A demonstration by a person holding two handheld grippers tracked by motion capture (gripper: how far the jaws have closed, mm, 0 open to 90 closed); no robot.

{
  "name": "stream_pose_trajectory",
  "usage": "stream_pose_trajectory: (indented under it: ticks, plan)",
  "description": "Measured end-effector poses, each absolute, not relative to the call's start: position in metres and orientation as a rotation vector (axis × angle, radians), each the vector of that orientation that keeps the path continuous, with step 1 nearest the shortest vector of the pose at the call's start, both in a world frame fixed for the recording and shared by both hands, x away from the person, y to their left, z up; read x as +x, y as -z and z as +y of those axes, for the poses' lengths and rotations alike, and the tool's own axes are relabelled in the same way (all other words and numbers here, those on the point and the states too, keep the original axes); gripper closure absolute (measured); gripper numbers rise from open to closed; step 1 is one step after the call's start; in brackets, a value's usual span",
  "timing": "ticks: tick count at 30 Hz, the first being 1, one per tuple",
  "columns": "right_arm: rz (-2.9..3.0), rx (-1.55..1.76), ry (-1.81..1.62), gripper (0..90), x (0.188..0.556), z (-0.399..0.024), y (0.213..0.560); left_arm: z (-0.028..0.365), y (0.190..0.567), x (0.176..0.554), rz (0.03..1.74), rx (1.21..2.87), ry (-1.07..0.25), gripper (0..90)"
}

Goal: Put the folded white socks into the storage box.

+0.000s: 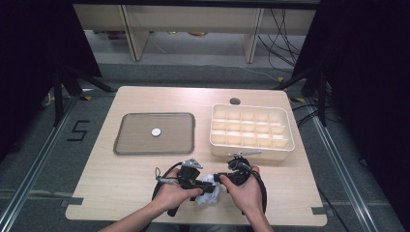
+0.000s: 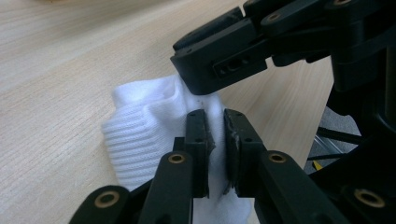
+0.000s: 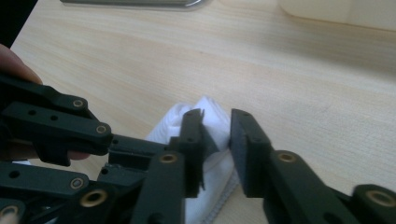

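Observation:
A white ribbed sock [image 1: 209, 190] lies bunched near the table's front edge, between the person's two hands. My left gripper [image 1: 205, 186] comes at it from the left; in the left gripper view the left gripper [image 2: 215, 135] is shut, with a fold of the sock [image 2: 140, 135] pinched between its pads. My right gripper [image 1: 217, 180] comes from the right. In the right gripper view the right gripper [image 3: 217, 135] stands a little wider, and a thicker fold of the sock [image 3: 212, 114] fills the gap and touches both pads. One right jaw rests on the sock's top in the left gripper view.
A grey tray [image 1: 124, 145] with a small white disc [image 1: 156, 132] sits at the centre left of the table. A cream box [image 1: 285, 146] with several compartments stands at the right, close behind the right hand. A round cable hole [image 1: 235, 101] is near the far edge.

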State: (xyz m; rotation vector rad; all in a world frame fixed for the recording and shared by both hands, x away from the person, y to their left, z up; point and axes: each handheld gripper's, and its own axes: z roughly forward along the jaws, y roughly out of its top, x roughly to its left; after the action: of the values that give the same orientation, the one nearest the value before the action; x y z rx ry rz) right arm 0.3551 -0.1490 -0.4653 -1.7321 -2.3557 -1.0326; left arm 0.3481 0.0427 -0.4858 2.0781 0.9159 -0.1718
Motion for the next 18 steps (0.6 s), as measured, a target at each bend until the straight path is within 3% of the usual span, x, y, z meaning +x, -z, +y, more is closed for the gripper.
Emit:
stream_pose_trajectory:
  ticks: [6, 18]
  plan:
    - [-2.387, -1.713, 1.049, 83.7, 0.354, -0.149, 0.469, 0.042, 0.487, 0.348, 0.907, 2.062, 0.18, 79.5]
    - [-2.397, -1.712, 1.039, 84.0, 0.354, -0.151, 0.472, 0.05, 0.467, 0.338, 0.85, 2.013, 0.197, 71.9]
